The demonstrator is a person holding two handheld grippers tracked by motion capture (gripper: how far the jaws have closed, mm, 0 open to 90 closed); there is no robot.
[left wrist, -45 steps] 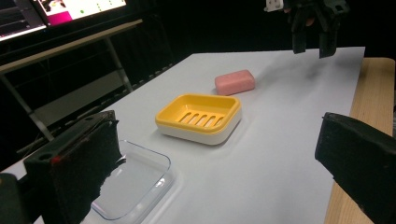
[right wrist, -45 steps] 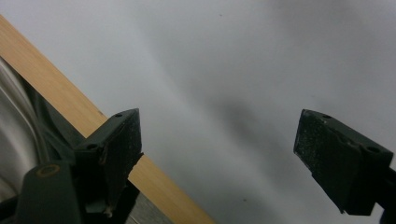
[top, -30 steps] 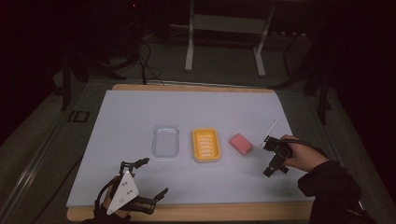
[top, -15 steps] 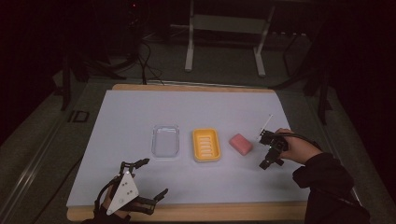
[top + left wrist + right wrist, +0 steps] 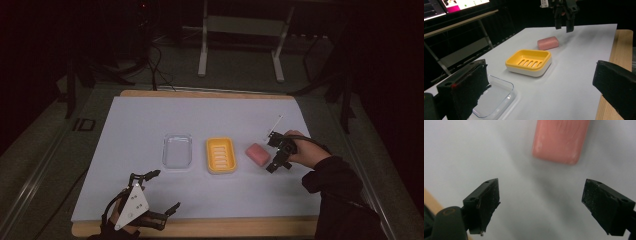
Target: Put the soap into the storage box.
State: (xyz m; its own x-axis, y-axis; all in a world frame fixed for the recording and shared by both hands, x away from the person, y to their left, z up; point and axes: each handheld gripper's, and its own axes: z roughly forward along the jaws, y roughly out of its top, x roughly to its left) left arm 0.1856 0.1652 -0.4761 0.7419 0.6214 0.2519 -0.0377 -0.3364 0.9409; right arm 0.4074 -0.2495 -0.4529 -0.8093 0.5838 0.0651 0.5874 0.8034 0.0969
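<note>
Soap: pink bar [image 5: 258,154] flat on the white sheet, just right of the yellow dish [image 5: 220,155].
Right gripper [image 5: 274,153]: I see jaws spread, just opening, empty, beside the soap.
Left gripper [image 5: 161,194]: spread, empty, near edge.

Row across mid-surface [image 5: 150,120]: clear tray [image 5: 178,150], yellow soap dish [image 5: 220,155], pink soap [image 5: 258,154], narrow gaps between | right gripper [image 5: 278,152] just beside soap, nothing between its spread fingers | far half bare | near strip open except left gripper [image 5: 162,192] at front edge
</note>
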